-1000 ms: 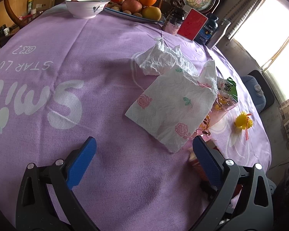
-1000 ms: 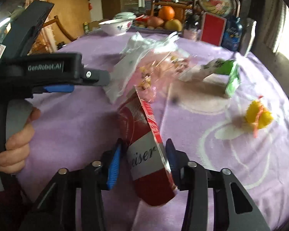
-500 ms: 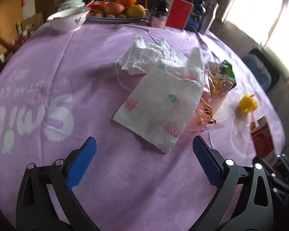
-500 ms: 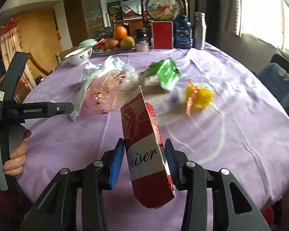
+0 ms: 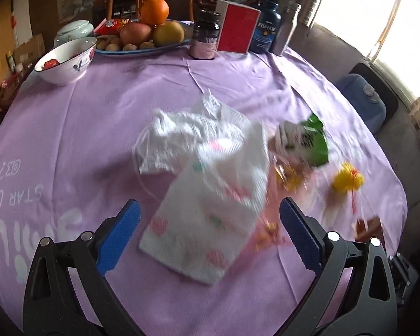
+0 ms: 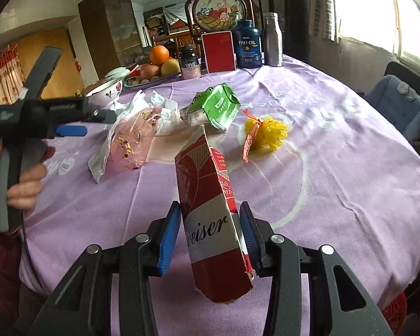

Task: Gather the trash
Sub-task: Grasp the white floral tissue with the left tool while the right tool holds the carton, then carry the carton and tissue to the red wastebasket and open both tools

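Observation:
My right gripper [image 6: 210,232] is shut on a red and white Budweiser carton [image 6: 210,204] and holds it at the table's near edge; the carton's top also shows in the left wrist view [image 5: 368,225]. My left gripper [image 5: 208,238] is open and empty above a flowered paper napkin [image 5: 212,212]. Behind the napkin lie a crumpled white tissue [image 5: 182,134], a pink clear wrapper [image 6: 131,142], a green packet [image 6: 218,106] and a yellow and red wrapper [image 6: 266,134] on the purple tablecloth [image 6: 336,168].
At the far side stand a white bowl [image 5: 65,60], a fruit plate [image 5: 142,42], a dark jar [image 5: 205,39], a red box [image 5: 236,32], a fish oil bottle [image 6: 248,46] and a steel bottle [image 6: 272,40]. A blue chair [image 6: 394,106] is at the right.
My right gripper has pulled back with the carton toward the table's near edge. My left gripper has moved over the napkin, which now lies between its fingers.

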Demonstrator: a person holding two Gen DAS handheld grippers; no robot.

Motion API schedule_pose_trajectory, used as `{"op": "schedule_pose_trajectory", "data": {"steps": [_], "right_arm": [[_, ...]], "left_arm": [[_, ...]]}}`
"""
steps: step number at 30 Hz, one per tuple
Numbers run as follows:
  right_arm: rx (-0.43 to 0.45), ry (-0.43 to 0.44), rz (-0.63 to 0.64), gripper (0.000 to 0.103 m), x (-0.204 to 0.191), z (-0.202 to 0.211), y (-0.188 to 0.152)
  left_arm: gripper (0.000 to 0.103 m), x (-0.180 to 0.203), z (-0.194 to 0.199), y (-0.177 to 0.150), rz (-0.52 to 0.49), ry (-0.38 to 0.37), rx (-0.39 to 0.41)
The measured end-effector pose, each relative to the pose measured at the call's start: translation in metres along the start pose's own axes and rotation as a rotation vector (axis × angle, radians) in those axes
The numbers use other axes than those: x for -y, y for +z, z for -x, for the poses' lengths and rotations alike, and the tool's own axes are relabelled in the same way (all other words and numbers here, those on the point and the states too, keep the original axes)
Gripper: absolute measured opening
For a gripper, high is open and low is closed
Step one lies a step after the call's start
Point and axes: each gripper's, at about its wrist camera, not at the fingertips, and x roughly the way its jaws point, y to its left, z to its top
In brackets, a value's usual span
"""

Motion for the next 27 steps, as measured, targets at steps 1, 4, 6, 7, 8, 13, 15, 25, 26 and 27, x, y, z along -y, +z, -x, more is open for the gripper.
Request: {"op": "schedule_pose_trajectory", "data": {"steps": [1,4,6,7,8,13,15,25,26,27], "right_arm": [[-0.002,0.001,-0.001,0.043,0.0,-0.001,0.0],[-0.002,-0.003,0.001,0.043,0.0,0.0,0.0],[0.001,0.002,-0.006,0.043,0.0,0.0,0.001],[0.002,0.004,-0.008,0.043,0.0,0.0,0.001],[0.003,0.005,-0.008,0.043,0.0,0.0,0.001],[0.006,0.005,-0.007,0.043,-0.001,0.002,0.001],[0.008,0.007,-0.011,0.043,0.0,0.002,0.001],[0.035,0.021,-0.04,0.043,0.002,0.006,0.004],[0.041,0.02,-0.039,0.043,0.001,0.008,0.005],[0.046,0.019,-0.038,0.043,0.001,0.01,0.005]], "left_arm": [[0.095,-0.001,-0.003,0.004,0.01,-0.009,-0.009],[0.095,0.009,-0.003,0.008,-0.017,-0.084,-0.012],[0.094,0.016,-0.004,0.009,-0.048,-0.071,0.007],[0.092,0.016,-0.006,0.01,-0.058,-0.07,0.011],[0.083,0.013,-0.011,0.01,-0.051,-0.081,0.005],[0.03,-0.019,-0.028,0.006,0.035,-0.195,-0.084],[0.023,-0.025,-0.02,0.003,0.026,-0.176,-0.063],[0.013,-0.056,0.022,-0.014,0.063,-0.1,0.077],[0.013,-0.049,0.031,-0.018,0.04,-0.088,0.108],[0.013,-0.042,0.04,-0.022,0.022,-0.094,0.132]]}}
